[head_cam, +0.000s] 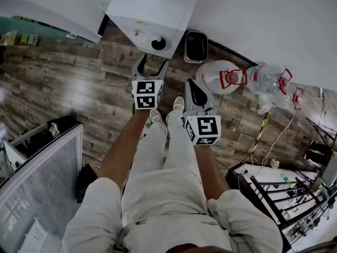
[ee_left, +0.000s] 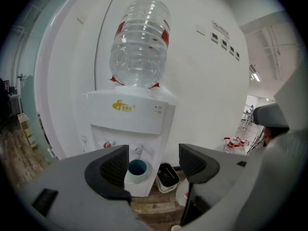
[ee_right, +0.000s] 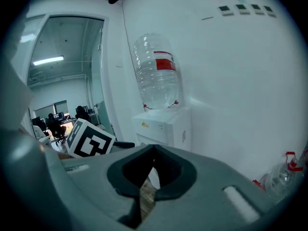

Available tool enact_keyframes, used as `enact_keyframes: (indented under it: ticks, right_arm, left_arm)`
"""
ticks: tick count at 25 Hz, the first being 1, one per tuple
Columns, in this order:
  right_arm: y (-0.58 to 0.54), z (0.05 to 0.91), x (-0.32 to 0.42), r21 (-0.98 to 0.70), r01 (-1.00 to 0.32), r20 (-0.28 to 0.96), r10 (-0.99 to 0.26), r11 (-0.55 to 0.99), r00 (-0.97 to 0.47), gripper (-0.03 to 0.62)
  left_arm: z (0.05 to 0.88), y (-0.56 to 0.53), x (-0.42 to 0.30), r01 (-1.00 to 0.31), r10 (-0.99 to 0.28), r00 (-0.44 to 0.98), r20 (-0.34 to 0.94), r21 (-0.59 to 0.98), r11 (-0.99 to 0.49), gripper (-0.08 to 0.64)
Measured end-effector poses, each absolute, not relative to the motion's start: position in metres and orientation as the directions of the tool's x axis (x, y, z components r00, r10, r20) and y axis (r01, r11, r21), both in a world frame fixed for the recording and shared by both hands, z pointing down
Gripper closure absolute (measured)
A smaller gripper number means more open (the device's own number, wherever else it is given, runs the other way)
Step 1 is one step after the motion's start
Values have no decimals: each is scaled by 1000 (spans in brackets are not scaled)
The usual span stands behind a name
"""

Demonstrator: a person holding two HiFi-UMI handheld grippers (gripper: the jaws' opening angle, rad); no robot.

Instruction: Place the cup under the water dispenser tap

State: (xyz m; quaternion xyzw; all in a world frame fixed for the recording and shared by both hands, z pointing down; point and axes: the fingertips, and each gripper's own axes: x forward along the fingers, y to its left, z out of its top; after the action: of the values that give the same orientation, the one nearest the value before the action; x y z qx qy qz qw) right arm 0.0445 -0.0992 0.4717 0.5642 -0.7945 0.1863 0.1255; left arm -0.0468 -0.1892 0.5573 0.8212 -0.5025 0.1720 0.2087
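A white water dispenser (head_cam: 152,15) stands against the wall with a clear bottle (ee_left: 140,42) on top. A pale cup (ee_left: 137,170) with a dark inside sits on its drip tray, right below a tap (ee_left: 138,151); from the head view the cup (head_cam: 158,44) shows as a dark circle. My left gripper (head_cam: 152,65) hangs in front of the dispenser, apart from the cup, jaws open with nothing between them (ee_left: 153,165). My right gripper (head_cam: 194,88) is beside it on the right, jaws closed together and empty (ee_right: 154,150).
A small black-and-white bin (head_cam: 196,46) stands right of the dispenser. Two clear water bottles (head_cam: 218,77) (head_cam: 266,79) lie on the wood floor further right. There is a metal rack (head_cam: 284,194) at lower right and a mesh cart (head_cam: 37,178) at lower left.
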Motion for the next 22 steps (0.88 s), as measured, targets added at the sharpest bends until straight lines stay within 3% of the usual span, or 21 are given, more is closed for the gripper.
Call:
enact_keyframes:
  ticks: [22]
  right_arm:
    - [-100,337,29,-197,-915,330,-855,353,-401,594]
  left_arm:
    - [358,-151,-71,-930,-854,368,368,148,-337,482]
